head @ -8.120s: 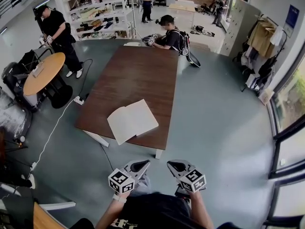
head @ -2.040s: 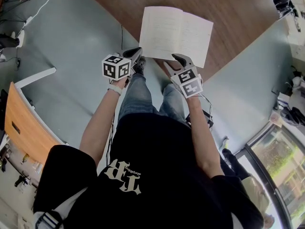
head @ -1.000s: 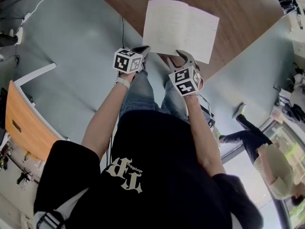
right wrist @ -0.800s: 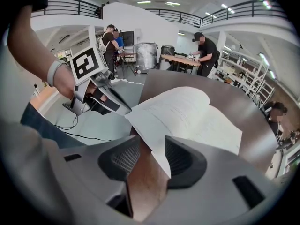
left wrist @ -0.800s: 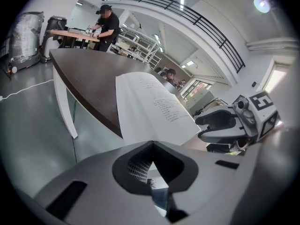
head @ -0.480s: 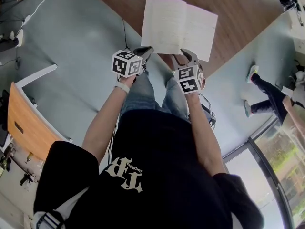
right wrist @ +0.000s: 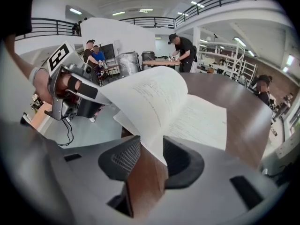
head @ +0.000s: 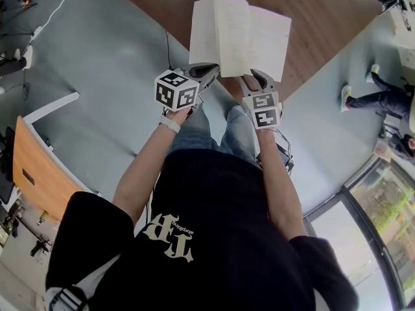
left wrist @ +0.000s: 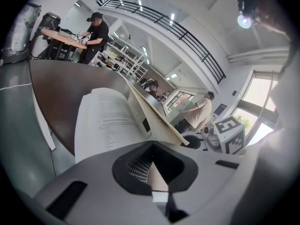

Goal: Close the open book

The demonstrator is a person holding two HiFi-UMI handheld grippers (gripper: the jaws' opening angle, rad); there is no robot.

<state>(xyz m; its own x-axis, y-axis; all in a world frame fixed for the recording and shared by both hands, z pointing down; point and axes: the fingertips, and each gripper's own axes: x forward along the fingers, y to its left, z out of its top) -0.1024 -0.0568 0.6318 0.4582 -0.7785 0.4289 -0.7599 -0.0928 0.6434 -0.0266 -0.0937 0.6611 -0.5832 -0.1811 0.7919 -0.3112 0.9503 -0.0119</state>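
The open book (head: 256,37) lies at the near edge of the brown table (head: 324,11). Its left-hand leaves (head: 224,24) stand lifted and curl over toward the right page. My left gripper (head: 211,70) is at the book's near left edge, shut on those lifted leaves; it shows the same way in the right gripper view (right wrist: 91,102). In the left gripper view the jaws (left wrist: 151,146) meet, with the book (left wrist: 105,121) just beyond. My right gripper (head: 254,78) sits at the near right edge, open, with a page corner (right wrist: 157,153) between its jaws and the flat right page (right wrist: 201,121) ahead.
The table edge (right wrist: 140,186) is directly below the right jaws. An orange-topped desk (head: 29,167) stands on the floor at the left. A person's legs (head: 366,96) cross the floor at the right. People work at a round table (right wrist: 161,61) beyond the book.
The book's left-hand leaves have risen off the table and swung toward the right since half a second ago. Both grippers have closed in on the book's near edge.
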